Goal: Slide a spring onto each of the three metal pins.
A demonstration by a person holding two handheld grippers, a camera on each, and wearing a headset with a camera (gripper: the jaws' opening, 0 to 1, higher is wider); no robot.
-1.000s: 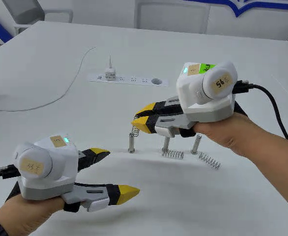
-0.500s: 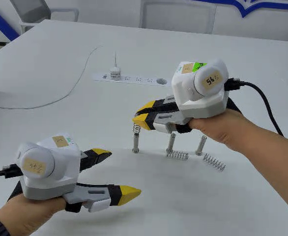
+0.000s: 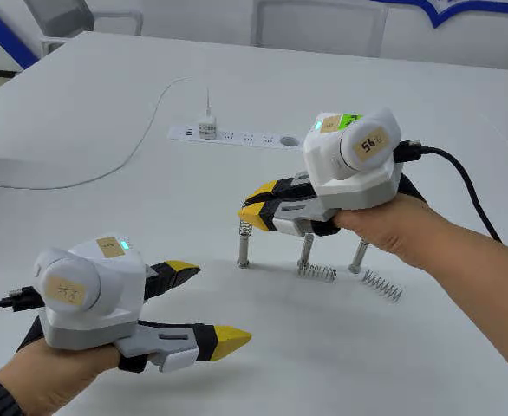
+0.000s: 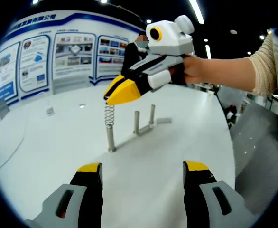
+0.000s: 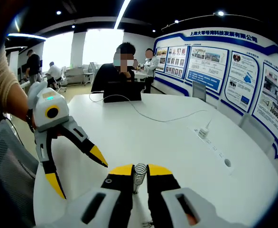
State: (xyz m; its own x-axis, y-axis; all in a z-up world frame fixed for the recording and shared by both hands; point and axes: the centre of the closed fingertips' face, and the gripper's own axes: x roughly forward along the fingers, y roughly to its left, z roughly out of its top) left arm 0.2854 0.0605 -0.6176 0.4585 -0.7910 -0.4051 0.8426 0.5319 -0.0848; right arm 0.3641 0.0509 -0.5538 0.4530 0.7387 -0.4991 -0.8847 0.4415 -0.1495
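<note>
While your right gripper [image 3: 252, 208] pinches the first spring [image 4: 109, 114], threaded over the top of the end pin [image 4: 111, 140], step one looks nearly done: ease it down, then release. Left gripper [image 3: 209, 303] gapes wide, empty.

**Three cameras on one patch of table**

My head camera looks forward and down from above and behind my hands, across the white table [image 3: 81, 104]. My left gripper [image 3: 212, 303] is near the bottom edge and my right gripper [image 3: 254, 206] is farther out. The left gripper view sits low over the tabletop and faces along its wide-apart jaws toward the nearest pin [image 4: 110, 140], not far ahead. It catches the right gripper from below. The right gripper view looks down its own jaws, very close on the spring [image 5: 139, 175] pinched between them. It faces across the table, with the left gripper off to its left. All three views share that spring.
</note>
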